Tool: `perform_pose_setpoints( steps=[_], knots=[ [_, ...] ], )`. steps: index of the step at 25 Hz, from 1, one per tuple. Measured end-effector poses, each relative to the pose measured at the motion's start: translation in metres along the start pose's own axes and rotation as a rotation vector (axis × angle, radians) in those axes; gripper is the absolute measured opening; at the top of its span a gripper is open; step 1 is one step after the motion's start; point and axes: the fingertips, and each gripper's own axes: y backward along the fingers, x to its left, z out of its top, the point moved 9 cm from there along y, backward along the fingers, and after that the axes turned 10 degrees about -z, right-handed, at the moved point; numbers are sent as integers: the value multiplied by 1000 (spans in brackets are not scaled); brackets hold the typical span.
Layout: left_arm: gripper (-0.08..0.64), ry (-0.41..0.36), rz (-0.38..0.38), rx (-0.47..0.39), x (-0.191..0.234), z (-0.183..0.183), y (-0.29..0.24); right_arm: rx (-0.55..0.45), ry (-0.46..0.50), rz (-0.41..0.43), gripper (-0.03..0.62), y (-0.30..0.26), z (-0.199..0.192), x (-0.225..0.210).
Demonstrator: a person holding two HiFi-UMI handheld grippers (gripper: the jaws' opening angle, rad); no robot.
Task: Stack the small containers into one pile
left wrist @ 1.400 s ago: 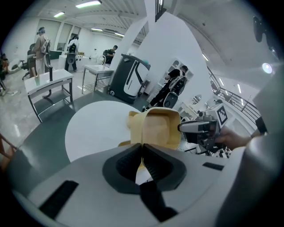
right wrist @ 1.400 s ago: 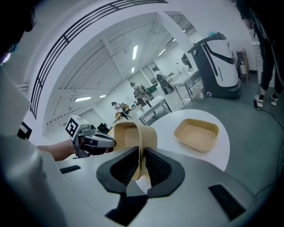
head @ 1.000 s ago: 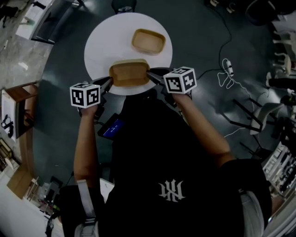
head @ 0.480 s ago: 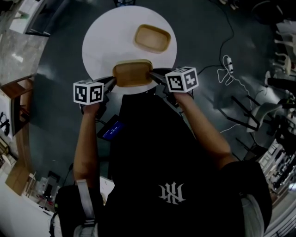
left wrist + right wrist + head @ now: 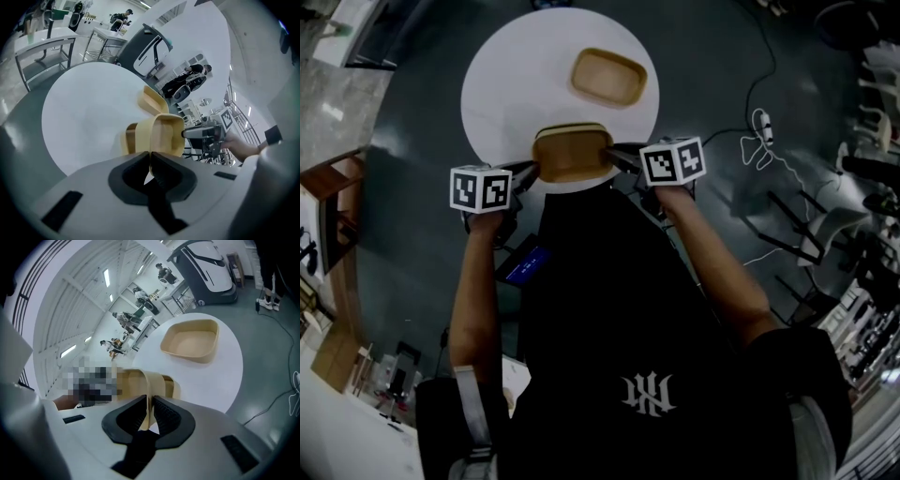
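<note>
Left to right:

Left gripper [image 5: 150,161]: jaws closed on the thin end wall of the held container [image 5: 572,154]. Wall pinched between the pads, tub body straight ahead of the jaws, open side up.

Right gripper [image 5: 150,405]: jaws clamped on the opposite end wall. Wall pinched between the pads, tub ahead and slightly left of the jaws.

Held container spanning between the two jaw pairs, over the near edge of the round white table [image 5: 502,84]. Can't tell whether touching the tabletop.

Second container [image 5: 191,341]: beyond both jaw pairs, farther in on the table. Ahead and right of the right jaws, directly past the held tub from the left jaws. Upright, well apart from the held one, touched by neither gripper.
</note>
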Motion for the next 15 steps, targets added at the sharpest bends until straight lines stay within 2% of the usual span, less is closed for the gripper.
perform_pose_setpoints(
  steps=[15],
  knots=[
    [20,63,-10,31,14,3,-3,37,-31,10,72,-15,-3,-7]
  ],
)
